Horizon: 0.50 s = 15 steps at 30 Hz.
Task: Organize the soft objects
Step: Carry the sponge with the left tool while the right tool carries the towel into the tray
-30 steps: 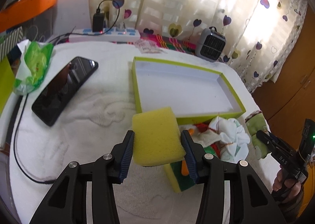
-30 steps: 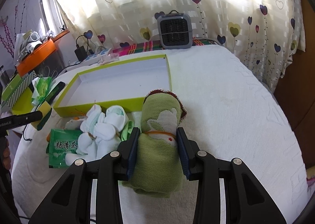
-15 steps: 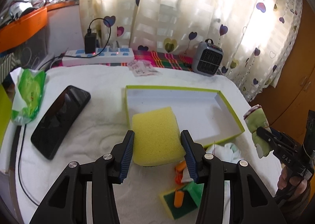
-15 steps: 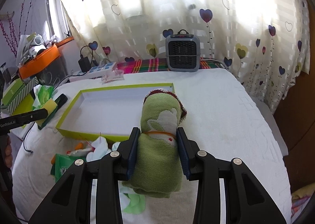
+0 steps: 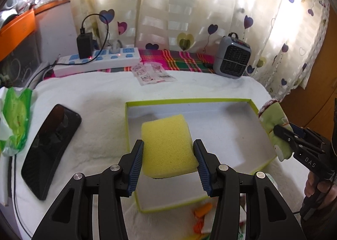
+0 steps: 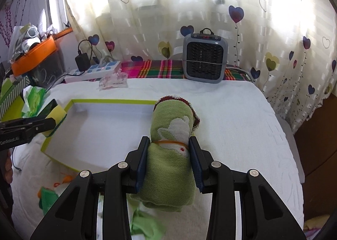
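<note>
My left gripper [image 5: 168, 163] is shut on a yellow sponge [image 5: 168, 145] and holds it above the near left part of a shallow green-rimmed box [image 5: 227, 134] with a white floor. My right gripper [image 6: 169, 164] is shut on a rolled green towel [image 6: 171, 145] with a white rabbit pattern, held over the box's [image 6: 101, 134] right end. The towel [image 5: 273, 120] and right gripper also show at the right of the left wrist view. The sponge [image 6: 55, 116] shows at the left of the right wrist view.
A black phone [image 5: 51, 145] and a green packet [image 5: 15, 122] lie left of the box. A power strip [image 5: 96, 61], sachets [image 5: 152, 73] and a small grey heater [image 6: 205, 58] stand behind it. Loose orange and green soft items [image 6: 54, 189] lie in front.
Both grippers rose and moved forward over the box with their loads. The pile of soft items in front of the box has dropped toward the bottom of both views.
</note>
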Motion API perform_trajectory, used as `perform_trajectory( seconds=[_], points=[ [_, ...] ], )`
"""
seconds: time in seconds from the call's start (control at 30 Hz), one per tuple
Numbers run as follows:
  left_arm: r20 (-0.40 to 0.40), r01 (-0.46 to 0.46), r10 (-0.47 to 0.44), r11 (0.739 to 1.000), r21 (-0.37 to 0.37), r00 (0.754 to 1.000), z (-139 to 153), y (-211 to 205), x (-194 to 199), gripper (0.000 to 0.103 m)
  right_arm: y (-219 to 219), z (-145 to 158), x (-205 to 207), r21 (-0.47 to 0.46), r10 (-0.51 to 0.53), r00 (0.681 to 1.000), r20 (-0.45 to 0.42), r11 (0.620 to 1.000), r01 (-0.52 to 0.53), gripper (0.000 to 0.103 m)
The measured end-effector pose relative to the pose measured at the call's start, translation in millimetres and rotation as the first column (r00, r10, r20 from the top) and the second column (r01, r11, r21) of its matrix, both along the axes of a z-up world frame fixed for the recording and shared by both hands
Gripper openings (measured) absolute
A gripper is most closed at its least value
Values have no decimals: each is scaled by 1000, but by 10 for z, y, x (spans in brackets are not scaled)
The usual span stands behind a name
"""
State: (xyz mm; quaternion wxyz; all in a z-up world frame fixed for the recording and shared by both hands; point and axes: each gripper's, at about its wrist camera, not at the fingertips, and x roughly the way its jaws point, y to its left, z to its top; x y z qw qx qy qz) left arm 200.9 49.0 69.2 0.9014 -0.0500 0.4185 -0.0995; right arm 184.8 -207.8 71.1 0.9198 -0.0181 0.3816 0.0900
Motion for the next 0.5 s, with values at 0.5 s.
perform_trajectory(
  seconds=[0.5],
  points=[
    [-18, -9, 11, 996, 93, 1000, -265, -123, 347, 46, 134, -268, 401, -13, 48, 997, -59, 999, -49, 39]
  ],
)
